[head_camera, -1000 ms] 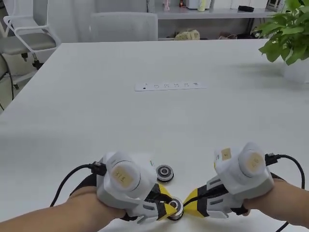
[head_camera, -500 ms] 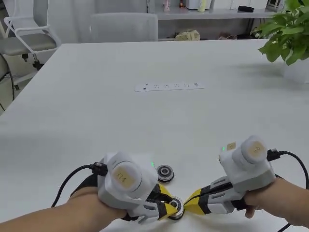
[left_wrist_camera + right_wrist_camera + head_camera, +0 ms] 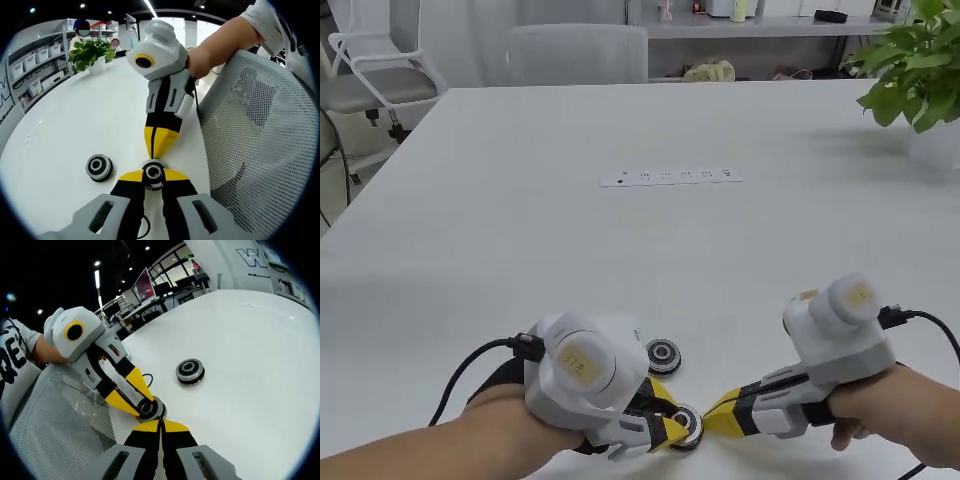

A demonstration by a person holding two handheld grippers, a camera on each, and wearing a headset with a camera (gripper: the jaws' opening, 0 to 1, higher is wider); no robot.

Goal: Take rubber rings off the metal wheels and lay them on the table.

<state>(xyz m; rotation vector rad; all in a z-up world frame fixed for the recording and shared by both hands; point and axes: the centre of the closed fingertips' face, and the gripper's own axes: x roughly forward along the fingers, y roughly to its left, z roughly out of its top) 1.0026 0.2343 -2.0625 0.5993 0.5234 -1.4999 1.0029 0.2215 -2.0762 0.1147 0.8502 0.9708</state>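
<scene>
Right gripper [image 3: 710, 425] swung toward 3 o'clock, jaws pinched together against wheel [image 3: 686, 422] clamped by left gripper [image 3: 672, 416]; second wheel [image 3: 662, 353] at 12 o'clock untouched, rings seemingly not yet off.

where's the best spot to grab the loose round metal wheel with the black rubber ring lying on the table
Take the loose round metal wheel with the black rubber ring across its outer rim, coming straight down from above. It lies flat on the white table, hub facing up, so the round edge likely gives the only two opposite sides to pinch.
</scene>
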